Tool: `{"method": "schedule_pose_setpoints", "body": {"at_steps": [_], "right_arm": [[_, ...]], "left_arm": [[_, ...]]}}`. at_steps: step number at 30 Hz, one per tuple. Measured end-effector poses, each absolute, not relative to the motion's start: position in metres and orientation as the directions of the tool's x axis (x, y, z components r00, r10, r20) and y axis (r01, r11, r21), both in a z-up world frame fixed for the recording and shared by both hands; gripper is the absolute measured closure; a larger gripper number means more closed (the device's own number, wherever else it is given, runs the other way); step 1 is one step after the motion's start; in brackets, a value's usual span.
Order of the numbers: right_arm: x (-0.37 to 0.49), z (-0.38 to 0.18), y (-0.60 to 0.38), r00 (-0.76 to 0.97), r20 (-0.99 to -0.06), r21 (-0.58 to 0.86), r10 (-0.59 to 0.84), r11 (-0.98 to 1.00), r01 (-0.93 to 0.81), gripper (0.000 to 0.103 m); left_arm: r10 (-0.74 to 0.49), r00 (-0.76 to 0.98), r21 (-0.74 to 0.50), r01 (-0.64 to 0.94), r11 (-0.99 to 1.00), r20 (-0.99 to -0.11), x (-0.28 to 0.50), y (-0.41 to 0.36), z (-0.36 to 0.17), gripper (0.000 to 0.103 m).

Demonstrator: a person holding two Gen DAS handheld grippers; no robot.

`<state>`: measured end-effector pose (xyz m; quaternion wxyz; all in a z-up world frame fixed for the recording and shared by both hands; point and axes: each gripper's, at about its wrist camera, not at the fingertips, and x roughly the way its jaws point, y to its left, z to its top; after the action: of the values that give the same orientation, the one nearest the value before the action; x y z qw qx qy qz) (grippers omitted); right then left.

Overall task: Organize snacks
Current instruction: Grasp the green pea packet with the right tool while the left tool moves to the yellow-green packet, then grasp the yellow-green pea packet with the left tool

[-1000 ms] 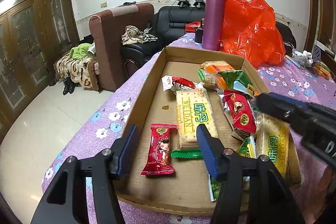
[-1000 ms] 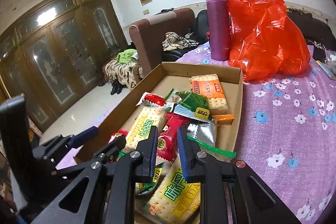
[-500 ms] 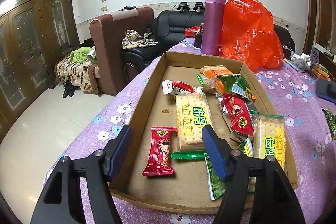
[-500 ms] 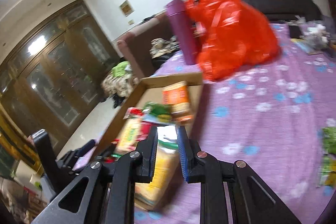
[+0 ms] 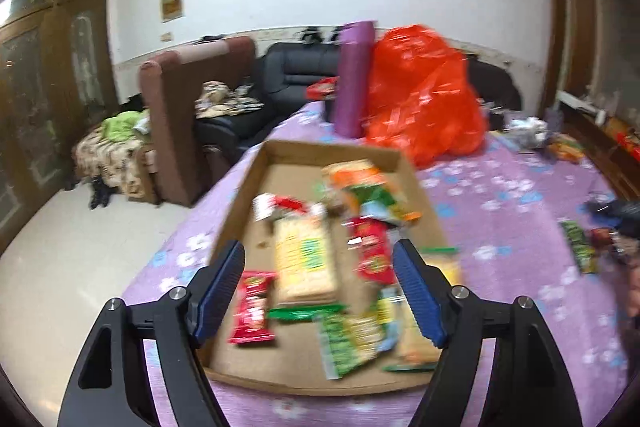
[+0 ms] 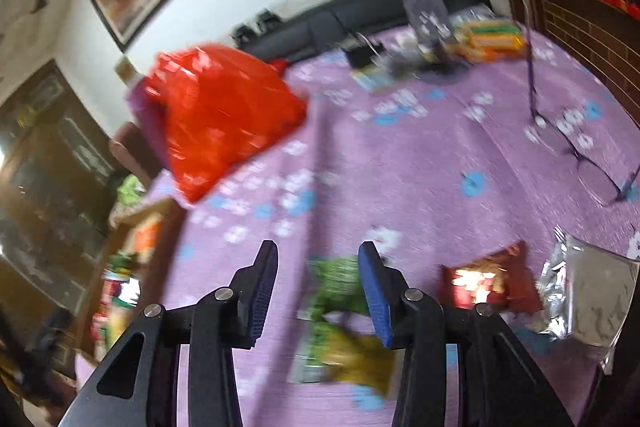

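Now the right gripper (image 6: 318, 291), jaws just opening and gripping nothing, hangs above a green packet (image 6: 338, 285) lying on the purple flowered surface (image 6: 400, 155), outside the box; judged step: fetching a loose snack. Next move calls for lowering and closing on that packet, blur permitting. A red packet (image 6: 486, 285) sits at 3 o'clock of it, a silver packet (image 6: 588, 297) beyond. Left gripper (image 5: 320, 289), jaws also opening, empty, hovers over the cardboard box (image 5: 240, 211), which holds cracker packs (image 5: 306, 259), a red sweet packet (image 5: 254, 307) and green wrappers
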<state>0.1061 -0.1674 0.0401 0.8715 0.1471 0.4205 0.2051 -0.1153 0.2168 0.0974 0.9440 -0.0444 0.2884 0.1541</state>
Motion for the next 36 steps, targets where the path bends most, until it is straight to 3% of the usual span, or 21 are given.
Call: {"method": "schedule_pose_setpoints", "body": {"at_steps": [4,8,11,14,17,27,36], "right_arm": [[0.108,0.027,-0.153,0.521,-0.715,0.389,0.467,0.884,-0.259,0.037],[0.112,0.015,-0.14,0.509,-0.747,0.329,0.428,0.903,-0.277,0.036],[0.112,0.011,-0.134,0.532,-0.76,0.246,0.372,0.923,-0.294,0.047],[0.11,0.015,-0.138,0.535,-0.742,0.283,0.404,0.912,-0.298,0.061],[0.109,0.022,-0.148,0.557,-0.71,0.333,0.432,0.902,-0.275,0.062],[0.102,0.052,-0.226,0.724,-0.56,0.524,0.403,0.849,-0.068,0.062],[0.1,0.055,-0.265,0.765,-0.523,0.613,0.375,0.789,0.032,0.062]], "left_arm": [[0.178,0.798,0.001,-0.217,0.976,-0.576,-0.104,0.185,0.102,0.026],[0.072,0.796,-0.03,-0.112,0.993,-0.601,-0.091,0.155,0.102,0.026],[-0.003,0.783,-0.059,-0.044,0.997,-0.623,-0.081,0.134,0.102,0.026],[-0.092,0.747,-0.115,0.02,0.993,-0.658,-0.066,0.115,0.102,0.026],[-0.192,0.696,-0.172,0.099,0.98,-0.692,-0.049,0.091,0.101,0.026],[-0.329,0.548,-0.168,0.324,0.931,-0.769,0.033,-0.027,0.082,0.026],[-0.324,0.447,-0.114,0.434,0.893,-0.834,0.068,-0.071,0.03,0.027]]}}
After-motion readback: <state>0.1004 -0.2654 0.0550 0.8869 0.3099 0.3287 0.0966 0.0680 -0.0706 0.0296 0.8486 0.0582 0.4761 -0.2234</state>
